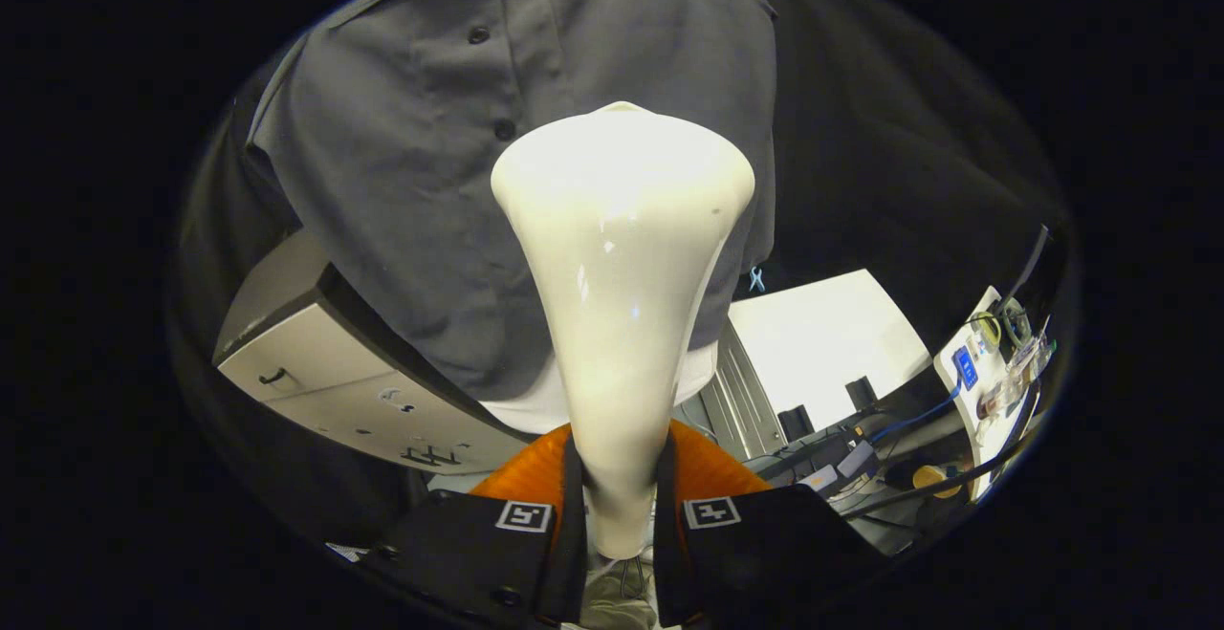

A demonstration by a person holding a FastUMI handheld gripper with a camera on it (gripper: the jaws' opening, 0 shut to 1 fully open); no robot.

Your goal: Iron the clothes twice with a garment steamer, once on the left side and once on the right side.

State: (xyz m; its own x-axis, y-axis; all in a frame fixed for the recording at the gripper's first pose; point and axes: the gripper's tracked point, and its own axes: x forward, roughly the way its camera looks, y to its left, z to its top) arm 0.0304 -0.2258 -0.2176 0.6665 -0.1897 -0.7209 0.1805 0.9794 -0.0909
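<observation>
A white garment steamer (620, 286) stands up between my fingers, its narrow handle clamped at the bottom and its wide head flaring out at the top. My gripper (620, 506) is shut on that handle, both fingers pressing its sides. Beyond the head hangs a dark grey buttoned shirt (430, 181). The steamer head sits in front of the shirt just to the right of the button row, about mid-height. Whether the head touches the cloth I cannot tell. A white layer (521, 410) peeks out below the shirt's hem.
A grey cabinet with a handle (325, 372) stands lower left of the shirt. Behind the steamer handle lies an orange ribbed piece (712, 467). To the right are a white tabletop (822, 334), a power strip (975, 372) and tangled cables (889, 477).
</observation>
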